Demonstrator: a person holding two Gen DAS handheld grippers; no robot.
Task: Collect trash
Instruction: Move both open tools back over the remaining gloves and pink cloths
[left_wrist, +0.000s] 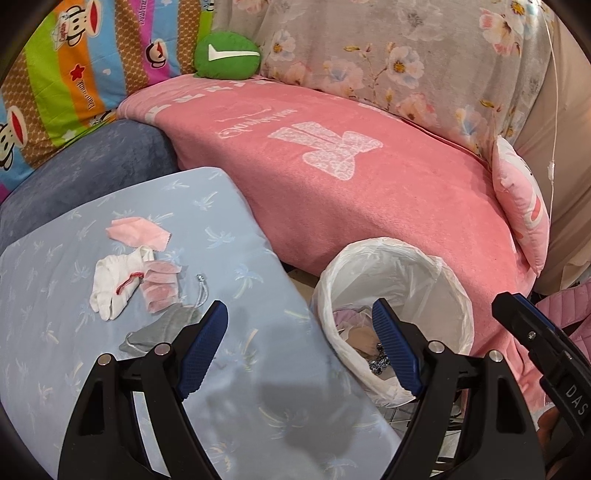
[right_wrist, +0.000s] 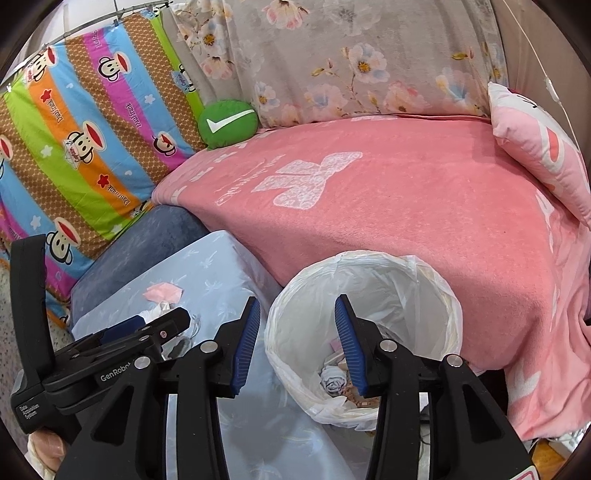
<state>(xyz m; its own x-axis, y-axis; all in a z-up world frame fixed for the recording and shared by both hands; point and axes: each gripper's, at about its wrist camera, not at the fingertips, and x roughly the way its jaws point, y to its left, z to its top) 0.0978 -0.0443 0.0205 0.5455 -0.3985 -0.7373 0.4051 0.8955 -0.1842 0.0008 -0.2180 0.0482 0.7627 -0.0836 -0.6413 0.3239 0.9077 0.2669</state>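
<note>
In the left wrist view, the left gripper (left_wrist: 300, 345) has its jaws wide apart with nothing between them, above the light blue cushion (left_wrist: 236, 369). Near the far left part of this cushion lie a pink tissue (left_wrist: 136, 230), a white sock (left_wrist: 116, 286), a pink wrapper (left_wrist: 160, 290) and a grey pouch (left_wrist: 162, 328). The trash bin (left_wrist: 397, 314), lined with a white bag, stands beside the cushion's right edge, against the pink blanket (left_wrist: 369, 192).

In the right wrist view, the right gripper (right_wrist: 295, 341) is partly open and holds nothing, over the bin's (right_wrist: 364, 332) left rim. Crumpled trash (right_wrist: 334, 380) lies on the bin's bottom. The other gripper (right_wrist: 147, 332) is over the cushion (right_wrist: 207, 280).
</note>
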